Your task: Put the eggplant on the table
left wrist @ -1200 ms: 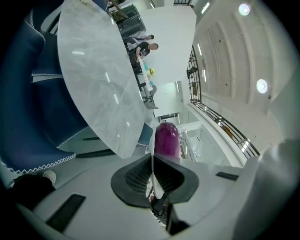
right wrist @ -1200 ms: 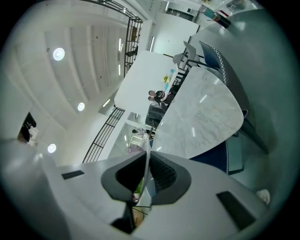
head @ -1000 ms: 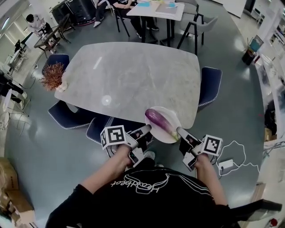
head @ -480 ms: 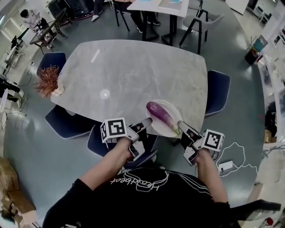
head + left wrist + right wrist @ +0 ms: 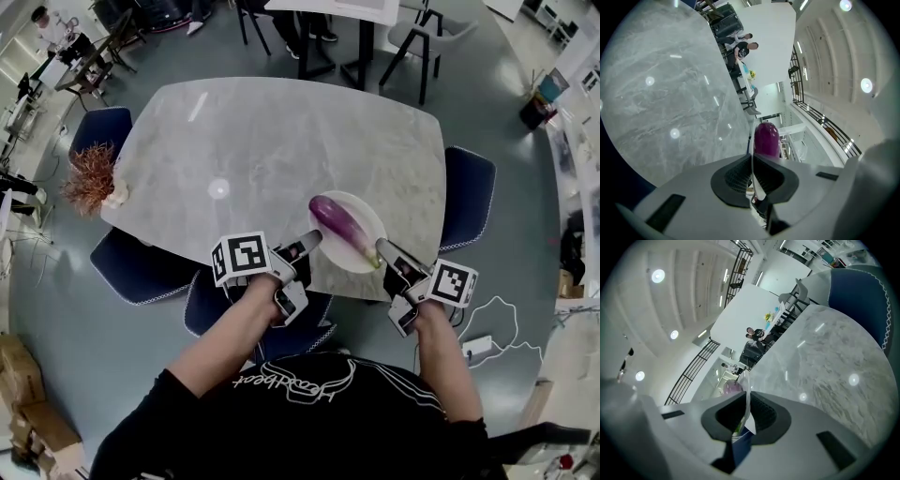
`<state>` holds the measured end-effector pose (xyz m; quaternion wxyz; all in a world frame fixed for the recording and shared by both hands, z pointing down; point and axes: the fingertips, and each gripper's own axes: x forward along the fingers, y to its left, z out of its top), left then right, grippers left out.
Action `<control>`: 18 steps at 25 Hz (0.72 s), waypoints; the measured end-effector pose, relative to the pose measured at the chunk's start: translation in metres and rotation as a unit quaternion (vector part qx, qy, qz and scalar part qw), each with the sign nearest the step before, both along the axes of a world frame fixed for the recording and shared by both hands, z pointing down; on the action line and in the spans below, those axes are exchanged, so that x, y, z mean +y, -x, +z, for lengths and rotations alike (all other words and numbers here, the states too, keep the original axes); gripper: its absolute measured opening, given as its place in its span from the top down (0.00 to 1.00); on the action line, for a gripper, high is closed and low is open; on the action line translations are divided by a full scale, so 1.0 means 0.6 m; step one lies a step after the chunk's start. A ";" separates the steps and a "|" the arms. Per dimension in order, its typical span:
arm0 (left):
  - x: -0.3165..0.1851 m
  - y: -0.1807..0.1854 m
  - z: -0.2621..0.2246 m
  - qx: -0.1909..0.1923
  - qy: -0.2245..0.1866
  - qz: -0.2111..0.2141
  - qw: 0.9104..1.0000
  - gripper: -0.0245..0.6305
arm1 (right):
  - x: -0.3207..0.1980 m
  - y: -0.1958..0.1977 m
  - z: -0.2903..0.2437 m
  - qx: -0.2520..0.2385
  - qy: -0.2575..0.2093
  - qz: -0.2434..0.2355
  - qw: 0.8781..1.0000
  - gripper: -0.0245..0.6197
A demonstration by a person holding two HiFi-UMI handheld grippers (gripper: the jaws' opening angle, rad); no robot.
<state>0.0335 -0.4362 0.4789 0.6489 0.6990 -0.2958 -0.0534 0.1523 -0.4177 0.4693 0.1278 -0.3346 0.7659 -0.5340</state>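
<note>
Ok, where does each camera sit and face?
Head view: on the head, steeply down on table, plate, eggplant; shows arms, left hand-held gripper, right hand-held gripper.
Left gripper view: on the left one, along its jaws shut on plate rim.
Right gripper view: same, on the right one.
All share plate, eggplant, table.

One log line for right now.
left gripper: shut on plate rim | right gripper: same | eggplant: on plate | plate: over table near edge
</note>
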 end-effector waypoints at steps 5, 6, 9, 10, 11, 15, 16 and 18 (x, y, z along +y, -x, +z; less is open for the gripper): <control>-0.047 0.003 0.024 0.001 0.007 0.004 1.000 0.93 | -0.045 -0.004 0.032 0.024 0.015 0.003 1.000 0.91; -0.056 0.004 0.031 0.002 0.010 0.005 1.000 0.93 | -0.053 -0.004 0.040 0.029 0.021 0.005 0.999 0.91; -0.074 0.006 0.055 0.004 0.017 0.008 1.000 0.93 | -0.072 0.008 0.048 0.024 0.017 -0.001 1.000 0.91; -0.078 0.007 0.062 0.005 0.018 0.009 1.000 0.93 | -0.076 0.007 0.056 0.030 0.023 0.000 0.999 0.92; -0.081 0.007 0.070 0.006 0.020 0.009 1.000 0.93 | -0.078 0.002 0.068 0.043 0.032 0.003 0.999 0.91; -0.091 0.010 0.106 0.002 0.030 0.008 1.000 0.93 | -0.090 0.000 0.109 0.068 0.052 0.003 0.996 0.91; -0.094 0.011 0.116 0.000 0.033 0.007 0.999 0.93 | -0.094 0.002 0.118 0.068 0.054 0.002 0.996 0.91; -0.098 0.013 0.135 -0.006 0.039 0.005 0.999 0.93 | -0.100 0.005 0.139 0.072 0.062 0.000 0.995 0.92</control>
